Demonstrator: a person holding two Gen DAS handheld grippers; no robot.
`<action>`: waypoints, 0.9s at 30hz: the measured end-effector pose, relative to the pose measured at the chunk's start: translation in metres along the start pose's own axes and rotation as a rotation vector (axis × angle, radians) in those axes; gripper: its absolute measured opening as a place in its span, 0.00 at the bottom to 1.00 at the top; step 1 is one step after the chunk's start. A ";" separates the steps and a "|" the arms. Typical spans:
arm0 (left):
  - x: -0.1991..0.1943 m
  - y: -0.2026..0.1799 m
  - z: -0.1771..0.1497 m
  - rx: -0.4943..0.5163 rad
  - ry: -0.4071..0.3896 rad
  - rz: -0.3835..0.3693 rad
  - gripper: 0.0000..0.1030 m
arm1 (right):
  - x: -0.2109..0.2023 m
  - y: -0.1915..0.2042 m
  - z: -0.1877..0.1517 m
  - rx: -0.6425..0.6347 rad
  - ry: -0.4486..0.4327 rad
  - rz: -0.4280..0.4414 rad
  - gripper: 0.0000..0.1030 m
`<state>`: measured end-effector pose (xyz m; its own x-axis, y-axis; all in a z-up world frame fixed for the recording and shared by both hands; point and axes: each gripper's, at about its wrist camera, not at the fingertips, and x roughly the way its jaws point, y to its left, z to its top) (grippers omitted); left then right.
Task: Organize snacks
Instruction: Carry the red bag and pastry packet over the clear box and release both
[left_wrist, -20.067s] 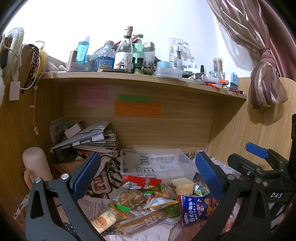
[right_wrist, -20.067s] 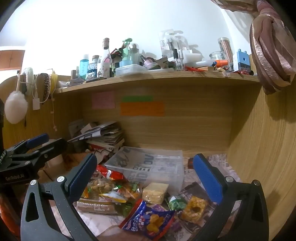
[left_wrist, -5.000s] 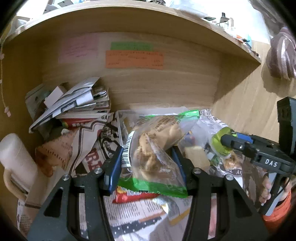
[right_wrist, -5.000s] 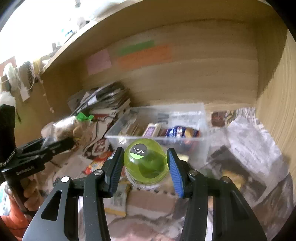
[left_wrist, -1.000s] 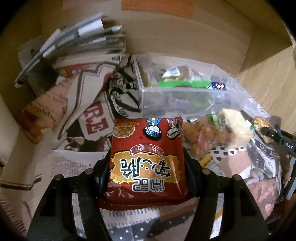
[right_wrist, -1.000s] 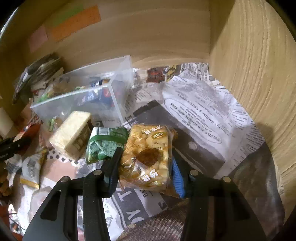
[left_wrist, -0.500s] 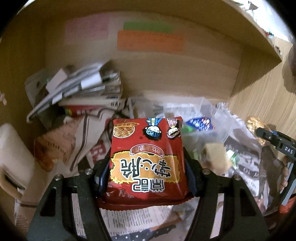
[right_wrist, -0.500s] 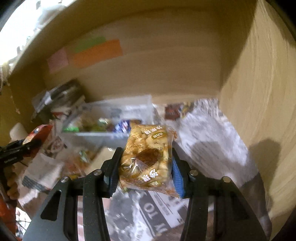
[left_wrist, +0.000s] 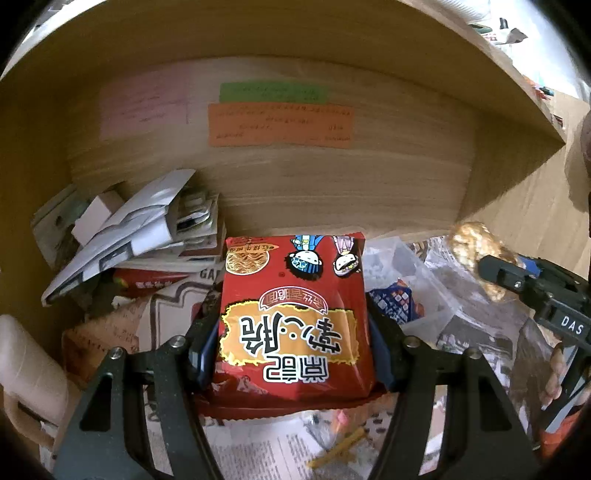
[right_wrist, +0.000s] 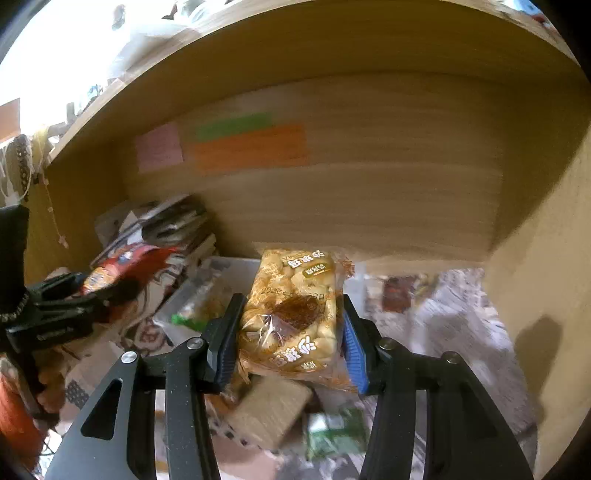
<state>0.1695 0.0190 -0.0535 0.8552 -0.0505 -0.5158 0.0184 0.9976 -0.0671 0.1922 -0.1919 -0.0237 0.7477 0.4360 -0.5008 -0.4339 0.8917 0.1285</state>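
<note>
A red noodle packet (left_wrist: 293, 321) is clamped in the left gripper (left_wrist: 291, 350), and a clear-wrapped golden pastry (right_wrist: 293, 317) in the right gripper (right_wrist: 290, 350), both held above the newspaper-covered desk (right_wrist: 454, 317). Beyond, a clear plastic bin (left_wrist: 413, 291) of snacks sits near the desk's back edge.

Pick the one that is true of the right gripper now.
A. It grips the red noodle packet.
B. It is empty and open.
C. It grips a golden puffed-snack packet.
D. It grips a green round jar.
C: in the right wrist view, the right gripper's jaws press on both sides of a golden puffed-snack packet; the red noodle packet is in the left gripper.
</note>
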 end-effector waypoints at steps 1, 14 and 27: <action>0.003 0.000 0.001 0.000 0.002 -0.002 0.64 | 0.006 0.003 0.003 -0.001 0.000 0.009 0.44; 0.061 0.006 0.019 -0.007 0.075 0.001 0.64 | 0.078 0.021 0.016 -0.003 0.103 0.054 0.44; 0.107 0.008 0.021 -0.019 0.165 -0.002 0.64 | 0.125 0.018 -0.003 -0.004 0.231 0.024 0.44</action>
<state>0.2722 0.0228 -0.0912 0.7582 -0.0612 -0.6492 0.0089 0.9965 -0.0835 0.2765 -0.1217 -0.0862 0.6027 0.4172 -0.6802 -0.4527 0.8807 0.1392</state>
